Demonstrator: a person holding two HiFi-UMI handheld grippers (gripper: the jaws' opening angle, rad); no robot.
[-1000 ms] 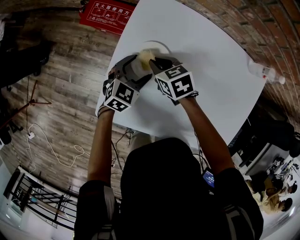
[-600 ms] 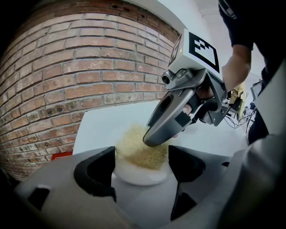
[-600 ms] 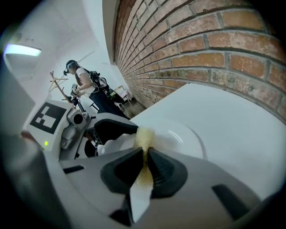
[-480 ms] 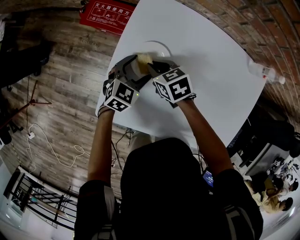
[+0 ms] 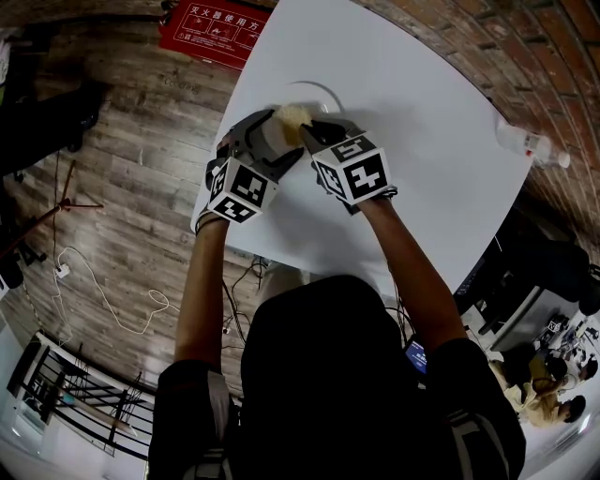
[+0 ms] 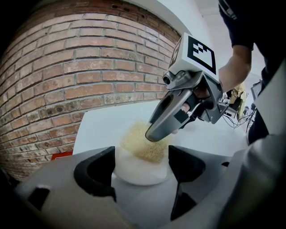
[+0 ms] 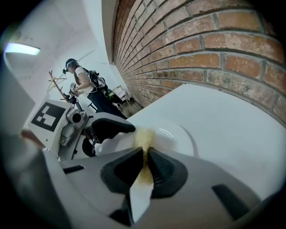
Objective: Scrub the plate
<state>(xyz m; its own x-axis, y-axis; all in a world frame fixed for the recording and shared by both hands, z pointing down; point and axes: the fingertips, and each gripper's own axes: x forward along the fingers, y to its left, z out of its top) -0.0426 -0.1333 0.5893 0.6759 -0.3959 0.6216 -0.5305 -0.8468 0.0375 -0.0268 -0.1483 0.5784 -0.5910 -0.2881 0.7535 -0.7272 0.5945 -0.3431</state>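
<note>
A small white plate (image 5: 319, 94) lies on the white table (image 5: 422, 103) near its left edge. My left gripper (image 5: 265, 131) reaches it from the near side. In the left gripper view the plate (image 6: 134, 170) fills the gap between the two jaws, which hold it by its sides. My right gripper (image 5: 314, 129) is shut on a yellow sponge (image 5: 292, 115) and presses it on the plate. The right gripper (image 6: 154, 134) comes down from the upper right onto the sponge (image 6: 136, 143). In the right gripper view the sponge (image 7: 144, 136) sticks out past the pinched jaws over the plate (image 7: 178, 134).
A clear plastic bottle (image 5: 532, 146) lies at the table's right edge by the brick wall (image 5: 525, 56). A red sign (image 5: 214, 28) lies on the wooden floor beyond the table's left corner. Cables run across the floor at left. A person (image 7: 82, 82) stands far off.
The right gripper slid the sponge a little down-left on the plate and then back. The left gripper stayed put on the plate.
</note>
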